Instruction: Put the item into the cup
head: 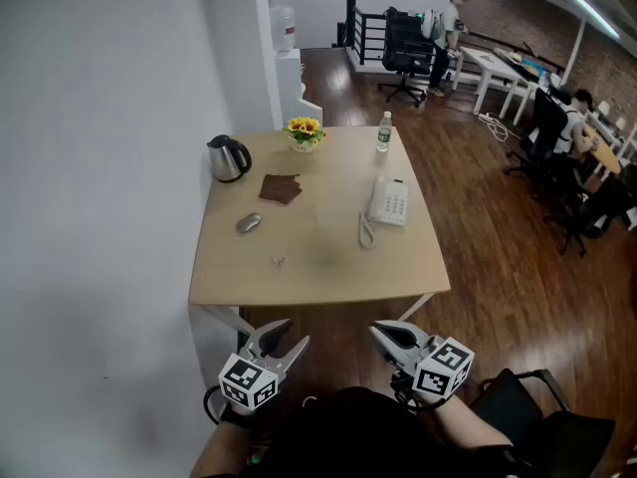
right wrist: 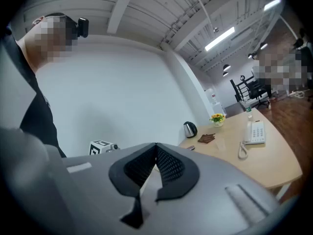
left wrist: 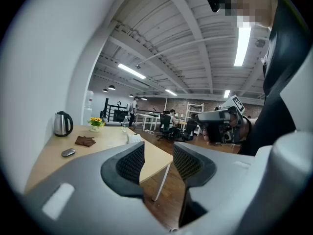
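The wooden table (head: 328, 272) at frame centre bore a kettle (head: 228, 157), flower pot (head: 304, 133) and bottle (head: 384, 131) along its upper edge, with a brown cloth (head: 281, 188), mouse (head: 248, 223), telephone (head: 387, 202) and tiny pale object (head: 278, 261) below.

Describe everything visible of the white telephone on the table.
The telephone is a white, plastic-looking desk set, keys facing up, lying flat on the light wooden table near its right edge, nearer than the water bottle. A white cord or handset curls from its near-left corner onto the tabletop; which is unclear. Nothing else touches it.
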A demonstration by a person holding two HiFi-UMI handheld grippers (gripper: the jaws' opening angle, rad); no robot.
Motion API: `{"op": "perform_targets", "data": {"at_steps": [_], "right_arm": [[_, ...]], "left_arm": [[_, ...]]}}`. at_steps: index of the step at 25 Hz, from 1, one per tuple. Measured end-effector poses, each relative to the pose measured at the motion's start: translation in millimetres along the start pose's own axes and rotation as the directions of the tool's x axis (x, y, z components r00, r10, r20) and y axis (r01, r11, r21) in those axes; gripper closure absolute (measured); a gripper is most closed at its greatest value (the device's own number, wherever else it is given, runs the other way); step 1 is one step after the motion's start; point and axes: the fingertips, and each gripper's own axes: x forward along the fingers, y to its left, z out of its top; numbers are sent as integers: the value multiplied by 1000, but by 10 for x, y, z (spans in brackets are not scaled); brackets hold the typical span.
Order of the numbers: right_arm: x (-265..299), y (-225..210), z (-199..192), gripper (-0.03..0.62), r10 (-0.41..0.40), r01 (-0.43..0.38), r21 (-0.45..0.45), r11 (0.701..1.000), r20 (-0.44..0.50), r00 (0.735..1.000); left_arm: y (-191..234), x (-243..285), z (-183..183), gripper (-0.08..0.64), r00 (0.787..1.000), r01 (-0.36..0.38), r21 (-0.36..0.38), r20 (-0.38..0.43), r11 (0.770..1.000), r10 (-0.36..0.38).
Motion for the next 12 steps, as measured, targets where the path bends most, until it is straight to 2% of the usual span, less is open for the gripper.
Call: {"op": "perform_targets", "data": {"at_steps": [5,8,12], "right_arm": [[-102,-186,23,584,14,-14,-23,1000,-12,1000],[-160,-288,51,584,38,-38,-31,999,-22,999],[-226,-405,76,584,82,-84,-40,996,-43,996]], "left_arm": [[99,183,-19,383,998,-61,-2,-9,998,61],[134,276,-17,383,994,-111,-27,-4,993,111],[128,416,-56,383,987,-161,-18,-28,987,160]]}}
